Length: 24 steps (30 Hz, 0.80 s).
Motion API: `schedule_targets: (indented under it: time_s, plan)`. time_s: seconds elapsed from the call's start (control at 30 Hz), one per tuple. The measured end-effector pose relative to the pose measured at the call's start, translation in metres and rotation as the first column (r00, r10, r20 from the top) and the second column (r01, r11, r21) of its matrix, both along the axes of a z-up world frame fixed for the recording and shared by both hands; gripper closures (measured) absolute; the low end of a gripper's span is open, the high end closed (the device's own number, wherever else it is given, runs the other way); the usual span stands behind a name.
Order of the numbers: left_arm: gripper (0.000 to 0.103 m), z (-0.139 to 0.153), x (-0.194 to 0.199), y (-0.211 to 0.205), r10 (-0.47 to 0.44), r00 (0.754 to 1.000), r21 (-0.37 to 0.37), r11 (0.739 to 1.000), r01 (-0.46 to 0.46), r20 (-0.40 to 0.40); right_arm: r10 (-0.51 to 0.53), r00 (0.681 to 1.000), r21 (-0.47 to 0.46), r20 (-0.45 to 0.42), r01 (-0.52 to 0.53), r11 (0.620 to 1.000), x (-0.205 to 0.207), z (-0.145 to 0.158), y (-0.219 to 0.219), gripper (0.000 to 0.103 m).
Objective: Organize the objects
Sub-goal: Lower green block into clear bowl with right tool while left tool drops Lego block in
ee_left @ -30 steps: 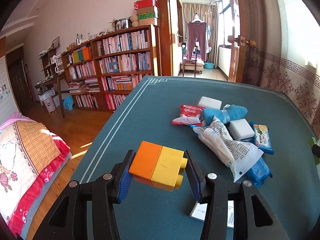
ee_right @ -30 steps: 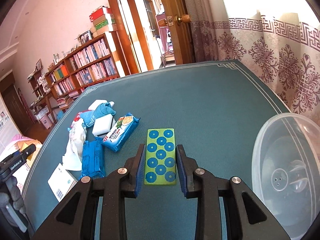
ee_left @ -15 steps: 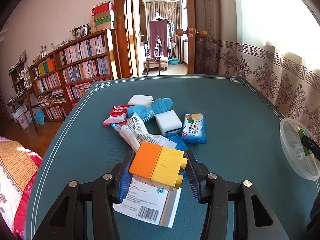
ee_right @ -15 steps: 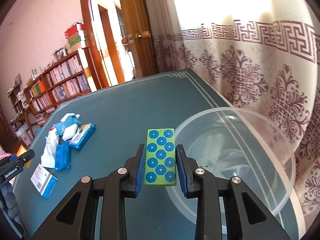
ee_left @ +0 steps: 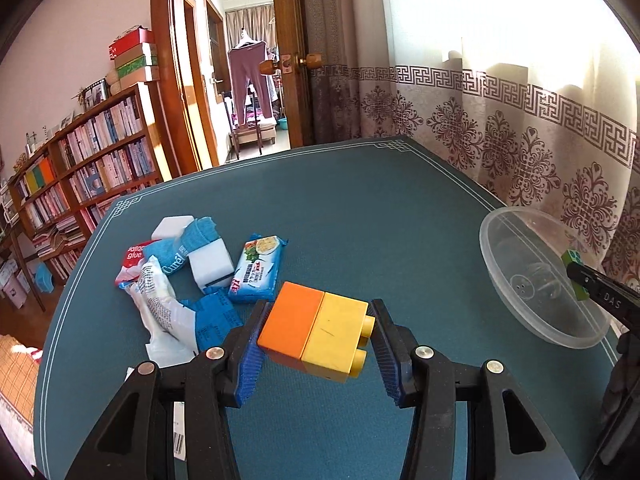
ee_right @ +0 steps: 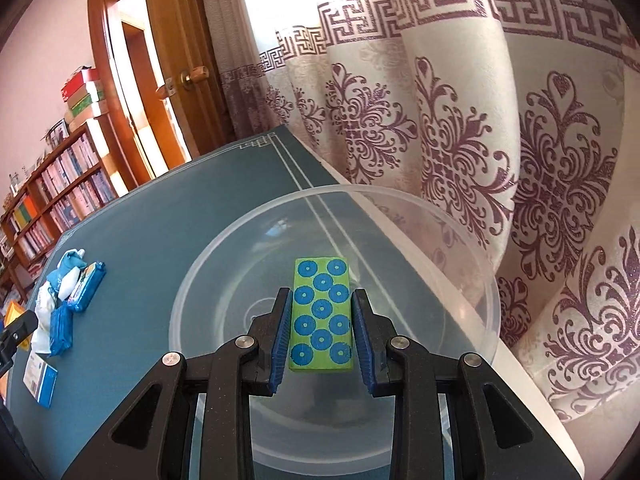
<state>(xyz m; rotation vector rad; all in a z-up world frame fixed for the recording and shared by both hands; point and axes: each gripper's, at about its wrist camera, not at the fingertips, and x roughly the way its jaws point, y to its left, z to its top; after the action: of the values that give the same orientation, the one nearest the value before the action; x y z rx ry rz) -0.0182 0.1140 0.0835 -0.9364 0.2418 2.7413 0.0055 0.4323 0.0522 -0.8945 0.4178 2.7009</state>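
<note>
Left wrist: left hand-held gripper (ee_left: 318, 344) is pinching an orange-yellow block (ee_left: 314, 330) over the teal bench (ee_left: 360, 208); bookshelf (ee_left: 80, 168) and doorway behind.
Right wrist: right hand-held gripper (ee_right: 320, 328) is pinching a green dotted block (ee_right: 321, 314) above the clear bowl (ee_right: 472, 264), patterned curtain (ee_right: 480, 120) just beside

The bowl (ee_right: 472, 248) is clear glossy plastic; beside it the worktop (ee_right: 168, 216) looks matt cloth (teal), and the brick (ee_left: 316, 330) smooth plastic.
</note>
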Motion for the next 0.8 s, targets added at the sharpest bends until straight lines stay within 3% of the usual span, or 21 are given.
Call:
schedule_targets:
  time_s: [0.13,0.2,0.4,0.8]
  plan:
    - [0.051,-0.001,0.000,0.020,-0.046,0.999,-0.001,0.999,0.046,0.006,-0.075,0.997,0.027,-0.007,0.075,0.997,0.004,-0.002,0.008,0.069]
    - [0.051,-0.002,0.000,0.031,-0.070,0.997,0.001,0.998,0.070,0.010,-0.083,0.996,0.021,-0.019,0.084,0.996,0.006,-0.002,0.010,0.056]
    - [0.051,-0.003,0.001,0.067,-0.157,0.988,0.005,0.988,0.157,0.006,-0.105,0.992,0.046,-0.068,0.108,0.993,0.012,0.001,0.007,0.055]
    - [0.051,-0.009,-0.013,0.127,-0.324,0.944,0.087,0.944,0.318,0.061,-0.150,0.983,0.023,-0.109,0.153,0.988,0.020,0.000,0.013,0.055]
